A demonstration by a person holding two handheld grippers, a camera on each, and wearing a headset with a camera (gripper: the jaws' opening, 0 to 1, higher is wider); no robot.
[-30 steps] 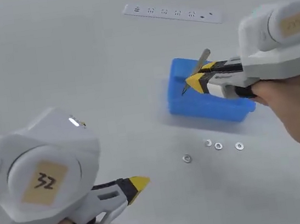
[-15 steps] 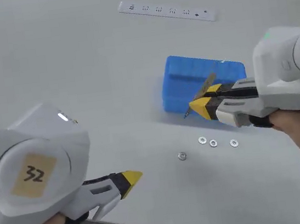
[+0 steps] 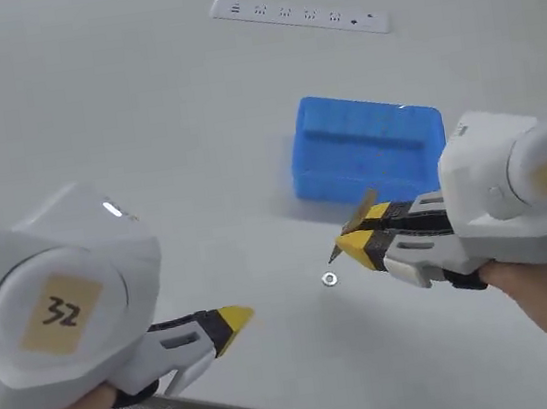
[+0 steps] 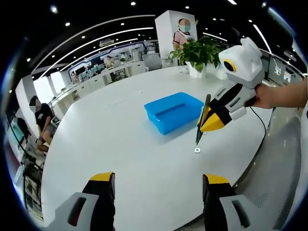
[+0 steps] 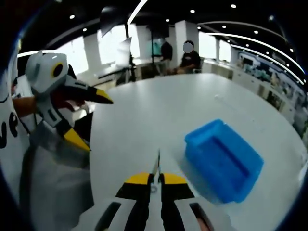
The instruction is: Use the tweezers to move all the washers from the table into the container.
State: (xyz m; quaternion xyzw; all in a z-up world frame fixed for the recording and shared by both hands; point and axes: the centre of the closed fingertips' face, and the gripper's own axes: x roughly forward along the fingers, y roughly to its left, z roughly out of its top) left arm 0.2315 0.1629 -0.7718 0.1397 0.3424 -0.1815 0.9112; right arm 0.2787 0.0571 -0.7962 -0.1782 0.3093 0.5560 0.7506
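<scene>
White tabletop (image 3: 143,131), with its near edge along the bottom of the head view. Left gripper (image 4: 159,179) sits at the near edge, jaws wide apart and holding nothing. Right gripper (image 3: 366,231) is out over the tabletop on the container's near side, jaws closed on the tweezers (image 3: 350,228). Blue container (image 3: 341,177) stands open-topped, well in from the near edge; its contents cannot be made out. White power strip (image 3: 299,14) lies beyond it, farther from the near edge. Tweezers slant down toward the tabletop with tips close together; cannot tell whether they grip anything. One washer (image 3: 330,279) lies flat on the tabletop just beside the tips, between container and near edge.
</scene>
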